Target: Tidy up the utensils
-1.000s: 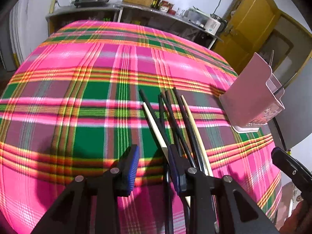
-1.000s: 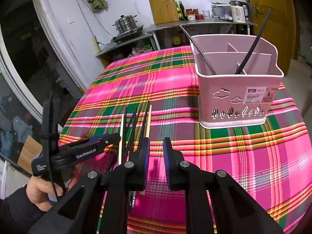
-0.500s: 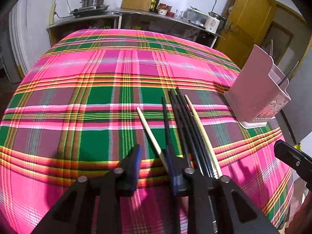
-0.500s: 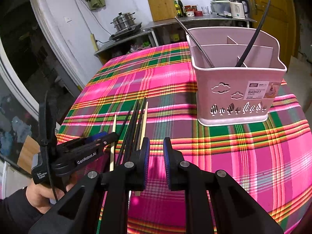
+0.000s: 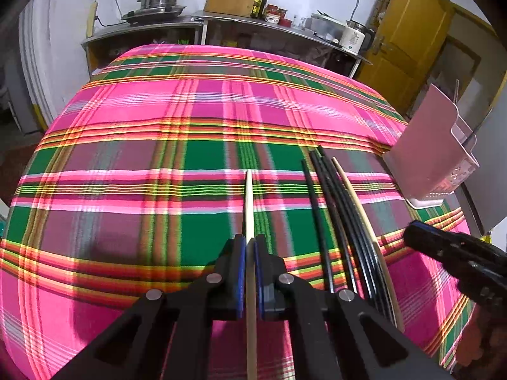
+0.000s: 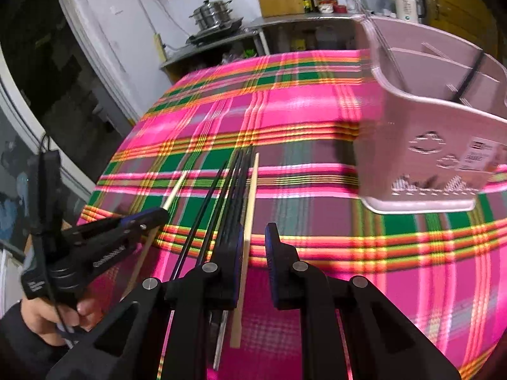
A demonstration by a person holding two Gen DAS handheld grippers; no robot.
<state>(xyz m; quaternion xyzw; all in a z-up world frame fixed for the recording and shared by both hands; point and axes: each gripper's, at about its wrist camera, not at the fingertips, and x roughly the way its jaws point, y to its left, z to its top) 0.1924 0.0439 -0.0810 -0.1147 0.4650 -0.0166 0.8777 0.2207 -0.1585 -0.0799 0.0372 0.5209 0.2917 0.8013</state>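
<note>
My left gripper [image 5: 249,272] has its jaws pinching one pale wooden chopstick [image 5: 249,202], whose long axis runs straight ahead, away from me, its tip over the pink-and-green plaid cloth of the table [image 5: 126,145]. My right gripper [image 6: 255,247] has its jaws spread around a second pale wooden chopstick [image 6: 252,196] lying flat on the cloth, pointing far, just right of the bundle of black chopsticks [image 6: 233,190]. The pink plastic divided utensil basket [image 6: 421,145] stands far right, nearer my right gripper, with a cluttered kitchen counter [image 5: 221,22] behind.
</note>
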